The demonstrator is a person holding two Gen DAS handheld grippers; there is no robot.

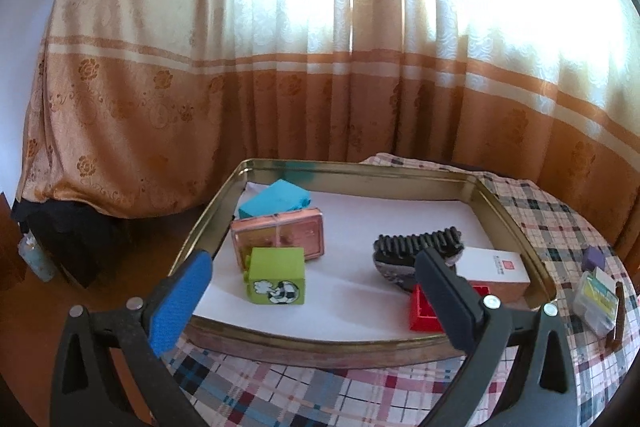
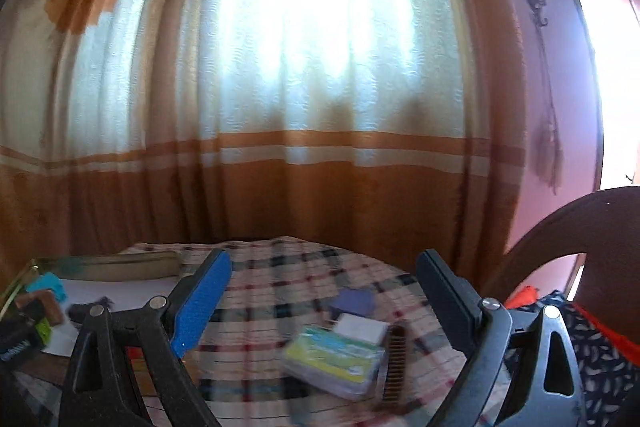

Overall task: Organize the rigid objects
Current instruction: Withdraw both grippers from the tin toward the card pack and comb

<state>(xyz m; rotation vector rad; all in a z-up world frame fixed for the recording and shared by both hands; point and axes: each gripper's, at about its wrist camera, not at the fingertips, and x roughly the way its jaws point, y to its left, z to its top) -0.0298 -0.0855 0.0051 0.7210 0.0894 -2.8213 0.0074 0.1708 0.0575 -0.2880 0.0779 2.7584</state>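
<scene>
A metal tray (image 1: 224, 203) lined with white paper holds a green cube (image 1: 276, 281), a pink tin (image 1: 280, 237), a blue box (image 1: 276, 199), a black comb-like brush (image 1: 416, 245), a white box (image 1: 496, 271) and a red block (image 1: 422, 315). My left gripper (image 1: 316, 291) is open and empty above the tray's near edge. My right gripper (image 2: 324, 303) is open and empty above the checked cloth. Below it lie a clear yellow-green case (image 2: 334, 361), a white block (image 2: 362, 331), a purple block (image 2: 354, 301) and a brown comb (image 2: 394, 363). The right wrist view is blurred.
The round table has a checked cloth (image 1: 320, 395). The clear case (image 1: 596, 301) and purple block (image 1: 594, 259) also show at the right in the left wrist view. Orange and cream curtains (image 1: 320, 67) hang behind. A dark chair back (image 2: 580, 247) stands at the right.
</scene>
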